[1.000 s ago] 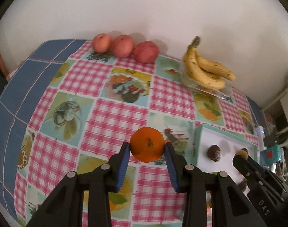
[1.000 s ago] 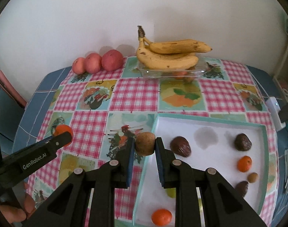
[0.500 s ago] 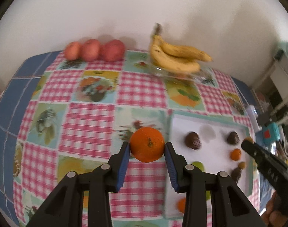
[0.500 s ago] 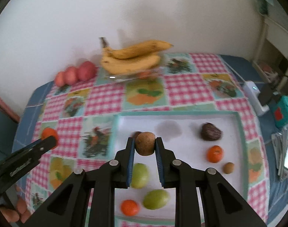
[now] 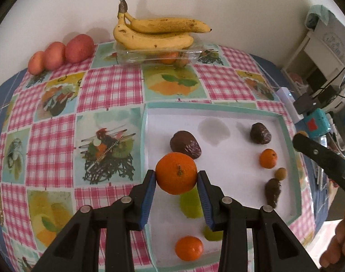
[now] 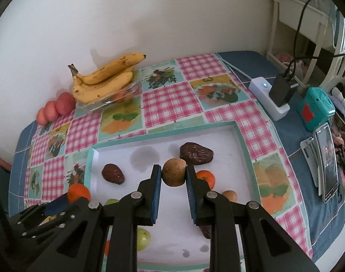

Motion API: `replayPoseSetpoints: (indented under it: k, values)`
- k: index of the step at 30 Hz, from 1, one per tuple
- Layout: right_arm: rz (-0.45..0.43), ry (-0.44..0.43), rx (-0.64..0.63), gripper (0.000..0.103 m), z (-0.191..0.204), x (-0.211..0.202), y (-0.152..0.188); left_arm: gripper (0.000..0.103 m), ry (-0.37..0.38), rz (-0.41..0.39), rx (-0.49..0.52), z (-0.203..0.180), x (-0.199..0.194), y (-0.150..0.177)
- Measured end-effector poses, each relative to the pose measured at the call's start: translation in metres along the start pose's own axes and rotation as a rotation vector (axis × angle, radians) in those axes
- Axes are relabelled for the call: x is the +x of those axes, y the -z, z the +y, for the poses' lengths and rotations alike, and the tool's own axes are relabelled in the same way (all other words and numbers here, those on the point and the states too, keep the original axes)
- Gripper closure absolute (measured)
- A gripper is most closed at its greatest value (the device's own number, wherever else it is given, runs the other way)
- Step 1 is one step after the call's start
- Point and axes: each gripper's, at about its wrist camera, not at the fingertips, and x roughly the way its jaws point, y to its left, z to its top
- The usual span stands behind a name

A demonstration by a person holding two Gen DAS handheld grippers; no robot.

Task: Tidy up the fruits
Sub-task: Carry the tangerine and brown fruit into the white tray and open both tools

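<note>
Both grippers have swung across from the chequered cloth and now hang over the tray [image 5: 285, 122], each with its fruit carried along. Biggest first: the desk [image 5: 109, 86] under its pink-check cloth spreads ahead of the fingers, with the banana bunch [image 5: 154, 34] on its clear box far ahead by the wall and three red fruits [image 5: 59, 54] off to the far left. White tray next, directly beneath and ahead of both pairs of fingers, teal rim all round. Then the left gripper [image 5: 176, 181], its blue pads pinching the orange [image 5: 176, 173] on either side, held up over the tray's near-left part, I'd say ready to join the loose oranges below. The right gripper [image 6: 173, 176] is clamped on the small brown fruit [image 6: 173, 175], poised over the tray's middle, just this side of a dark wrinkled fruit [image 6: 196, 156], likely heading for its kind. Hidden bits: green fruits sit half-covered beneath the fingers in both views, another dark one is mostly tucked under the right fingers, and the box's contents under the bananas are hard to make out.
</note>
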Motion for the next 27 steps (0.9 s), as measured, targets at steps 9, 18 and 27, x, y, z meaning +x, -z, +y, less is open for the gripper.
replayPoseSetpoints:
  k: [9,18,27]
  values:
    - [0.087,-0.016,-0.035,0.08,0.01,0.033,0.009,0.063,-0.025,0.002,0.001,0.006,0.024,-0.003]
    - [0.185,0.01,-0.058,0.08,0.013,0.072,0.022,0.063,-0.032,0.036,0.015,-0.001,0.042,-0.001]
    - [0.224,0.028,-0.061,0.08,0.01,0.088,0.03,0.063,-0.035,0.043,-0.011,0.006,0.048,-0.005]
